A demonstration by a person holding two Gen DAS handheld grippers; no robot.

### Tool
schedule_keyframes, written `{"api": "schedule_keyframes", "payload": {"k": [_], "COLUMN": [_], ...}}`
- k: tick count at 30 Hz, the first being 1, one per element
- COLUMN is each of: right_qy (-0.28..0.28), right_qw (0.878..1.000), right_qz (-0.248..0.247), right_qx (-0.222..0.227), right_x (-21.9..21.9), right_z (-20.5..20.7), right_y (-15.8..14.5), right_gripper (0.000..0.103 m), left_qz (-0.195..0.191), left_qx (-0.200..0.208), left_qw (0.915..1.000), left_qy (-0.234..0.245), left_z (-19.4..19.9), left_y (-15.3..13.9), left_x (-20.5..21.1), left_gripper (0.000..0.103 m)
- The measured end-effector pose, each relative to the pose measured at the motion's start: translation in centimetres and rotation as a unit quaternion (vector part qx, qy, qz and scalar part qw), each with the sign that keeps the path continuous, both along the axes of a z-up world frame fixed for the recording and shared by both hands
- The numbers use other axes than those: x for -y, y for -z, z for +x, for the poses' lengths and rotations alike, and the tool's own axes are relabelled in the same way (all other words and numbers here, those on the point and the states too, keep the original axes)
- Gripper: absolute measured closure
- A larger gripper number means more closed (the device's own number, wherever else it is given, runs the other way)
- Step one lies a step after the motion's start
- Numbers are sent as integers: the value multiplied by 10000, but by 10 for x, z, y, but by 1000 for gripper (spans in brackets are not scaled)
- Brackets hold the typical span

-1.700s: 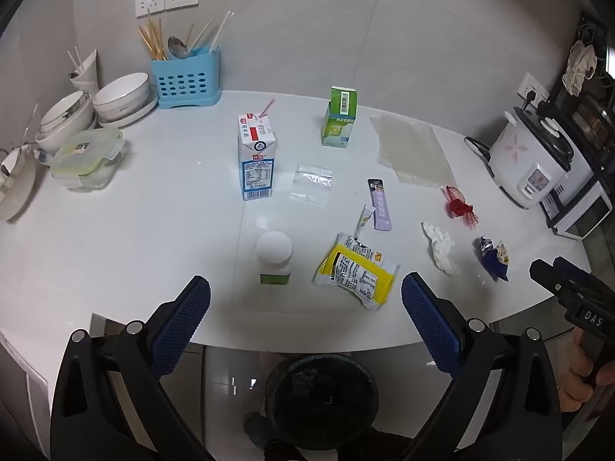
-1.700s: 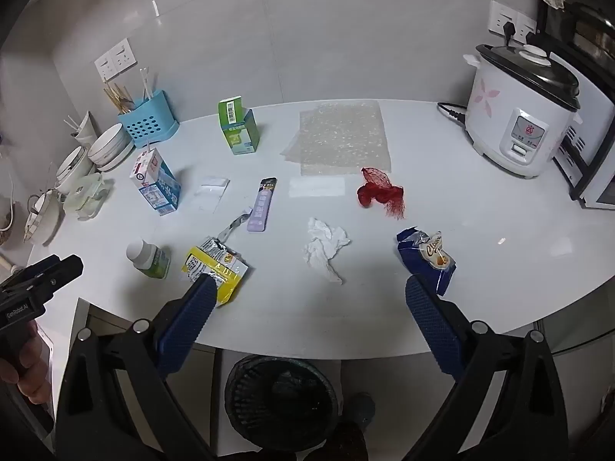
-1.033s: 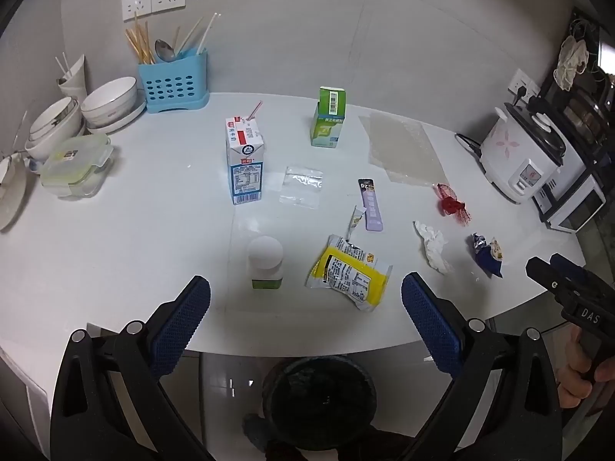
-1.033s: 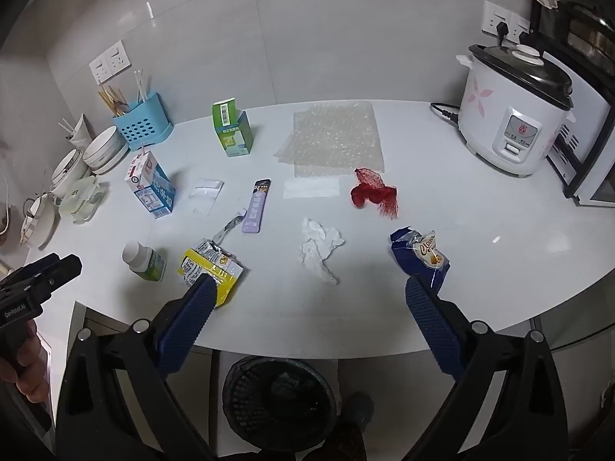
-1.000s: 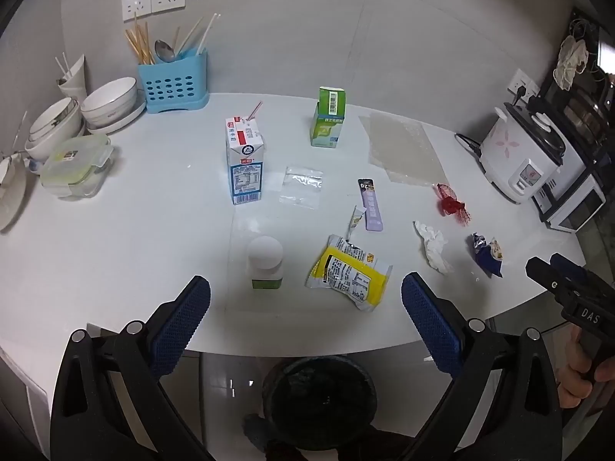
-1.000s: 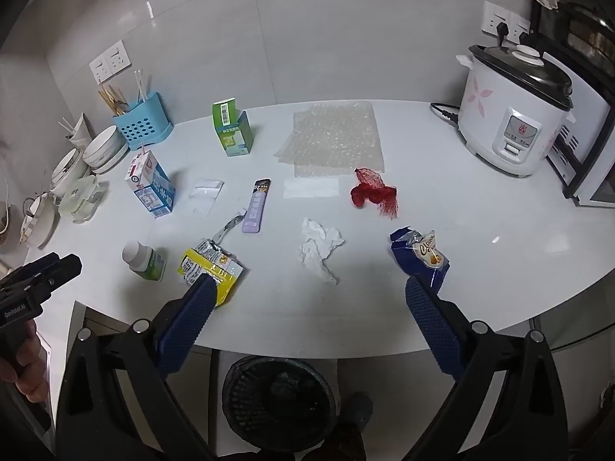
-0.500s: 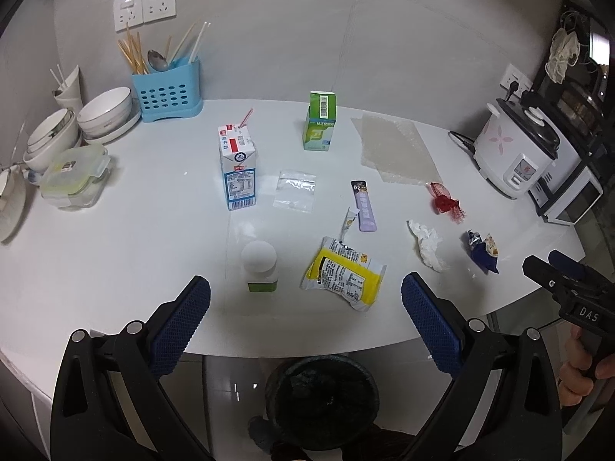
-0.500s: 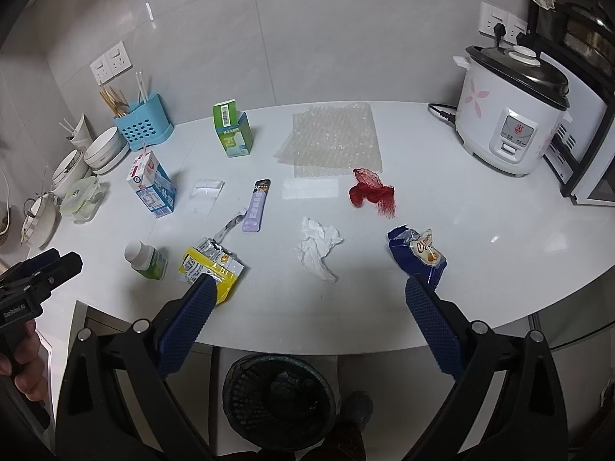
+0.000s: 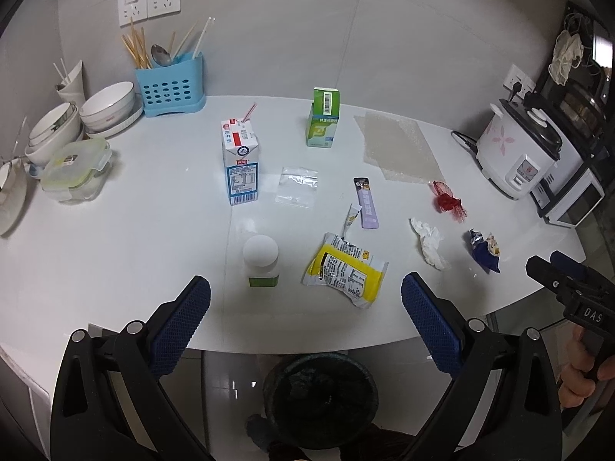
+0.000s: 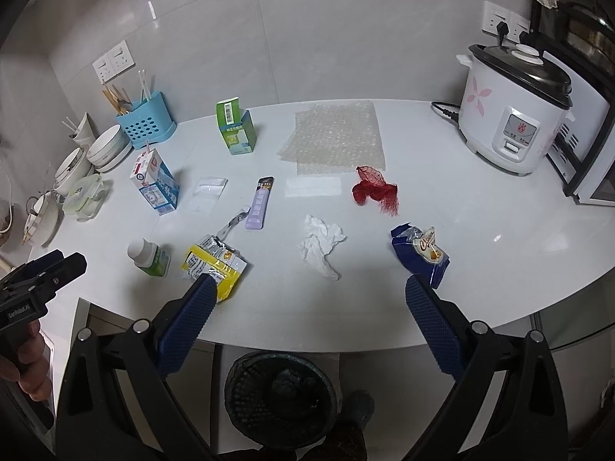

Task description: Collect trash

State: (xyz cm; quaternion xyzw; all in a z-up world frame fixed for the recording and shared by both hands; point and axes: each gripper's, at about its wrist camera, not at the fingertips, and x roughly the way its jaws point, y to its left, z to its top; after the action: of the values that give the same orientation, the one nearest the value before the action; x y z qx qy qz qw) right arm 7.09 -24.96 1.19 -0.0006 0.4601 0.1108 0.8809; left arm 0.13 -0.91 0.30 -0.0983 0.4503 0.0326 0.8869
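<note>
Fingers [image 9: 184,319] of both my tools spread wide, holding nothing: all litter remains on bench [image 9: 134,238] — yellow wrapper [image 9: 346,272], tissue [image 10: 321,246], blue packet [image 10: 421,255], red net [image 10: 373,190] — bin [image 10: 280,395] below awaits; collecting unstarted.

Home kitchen: rice cooker [image 10: 515,123], stacked bowls [image 9: 107,105], cutlery caddy [image 9: 171,86]

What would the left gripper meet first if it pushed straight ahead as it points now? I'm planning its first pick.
Probably the yellow snack wrapper, which lies almost centred between the open left gripper fingers. The white-capped bottle stands just left of that line. Depth is unclear in the fisheye view.
</note>
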Motion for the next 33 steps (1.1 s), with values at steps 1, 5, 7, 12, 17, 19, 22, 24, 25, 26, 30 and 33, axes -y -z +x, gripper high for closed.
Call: {"api": "schedule_keyframes", "payload": {"k": [1,5,7,12,17,19,22,24,25,26,30,33], "right_qy": [-1,12,12,16,85,98,109,124,137,141,131,133], "right_qw": [10000,10000,10000,10000,10000,9999,9999,9999,9999,9999,9999,9999], "right_qz": [0,7,20,46,0,-3,12,17,20,21,33,53], "right_qx": [-12,-34,-35,-5,21,33,42,53,65,67,68,54], "right_x": [0,1,0,1,0,1,2,2,2,3,2,2], "right_z": [0,-1,-1,-1,-1,-2,-2,-3,-3,-3,-3,-3], "right_y": [1,2,2,0,0,-1,-1,-2,-2,-2,-2,-2], "right_gripper": [8,8,8,8,8,8,8,8,8,8,8,8], "left_qz": [1,74,104,124,167,192,187,172,175,180,195,198], "left_qx": [-8,16,31,109,119,136,144,143,147,149,144,159], "left_qw": [10000,10000,9999,9999,9998,9997,9997,9997,9997,9997,9997,9997], "left_qy": [13,47,35,-50,-22,-8,10,21,23,23,25,49], "left_z": [-1,-2,-2,-2,-2,-3,-4,-4,-5,-4,-5,-5], "left_y": [1,0,-2,-5,-5,-7,-7,-6,-6,-6,-6,-7], "left_x": [1,4,4,3,4,4,5,5,5,4,5,6], "left_gripper": [7,8,8,6,6,6,6,6,6,6,6,6]}}
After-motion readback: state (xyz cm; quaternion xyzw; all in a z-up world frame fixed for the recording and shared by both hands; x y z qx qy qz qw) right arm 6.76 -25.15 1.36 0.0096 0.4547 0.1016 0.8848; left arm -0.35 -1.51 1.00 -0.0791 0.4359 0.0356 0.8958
